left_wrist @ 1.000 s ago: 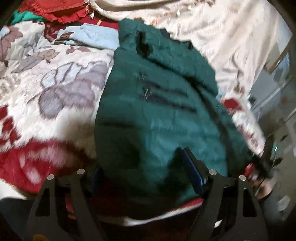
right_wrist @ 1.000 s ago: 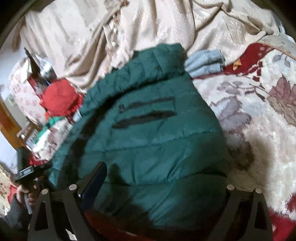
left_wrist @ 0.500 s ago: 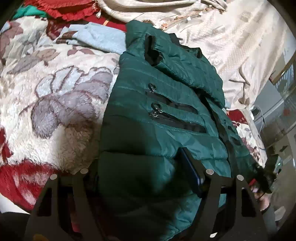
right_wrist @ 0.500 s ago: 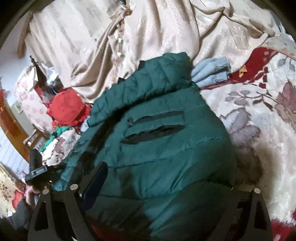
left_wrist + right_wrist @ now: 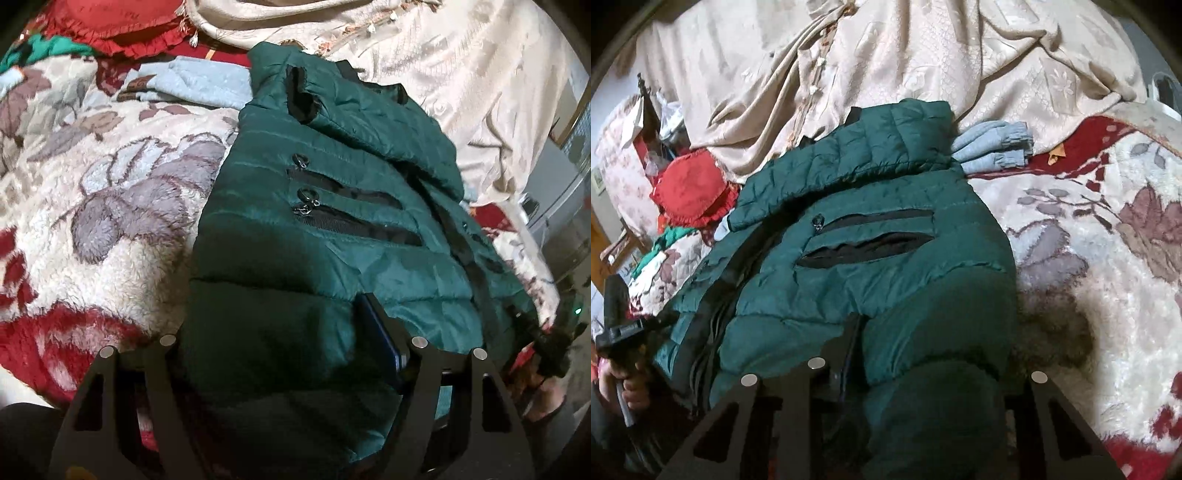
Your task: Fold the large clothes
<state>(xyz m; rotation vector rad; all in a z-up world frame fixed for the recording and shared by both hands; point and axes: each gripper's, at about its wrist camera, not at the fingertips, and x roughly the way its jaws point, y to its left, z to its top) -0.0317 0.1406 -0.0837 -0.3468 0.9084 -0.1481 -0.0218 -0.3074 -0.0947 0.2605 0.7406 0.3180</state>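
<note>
A dark green puffer jacket (image 5: 325, 240) lies on a floral fleece blanket (image 5: 110, 221), collar away from me, two black zip pockets showing; it also fills the right wrist view (image 5: 868, 266). My left gripper (image 5: 280, 354) stands wide around the jacket's near hem, which bulges between its fingers. My right gripper (image 5: 923, 369) has its fingers closing on the other near corner of the hem, with a thick fold of jacket between them. The other hand-held gripper shows at the left edge of the right wrist view (image 5: 620, 332).
A folded light blue garment (image 5: 993, 147) lies beside the collar. A beige embroidered bedspread (image 5: 886, 55) is bunched behind. A red frilled cushion (image 5: 690, 188) and green cloth lie at the far side. The blanket (image 5: 1108, 258) spreads out to the right of the jacket.
Both grippers moved in over the near hem. The right gripper's fingers came much closer together, pinching the jacket. The left stayed wide with more fabric between its fingers.
</note>
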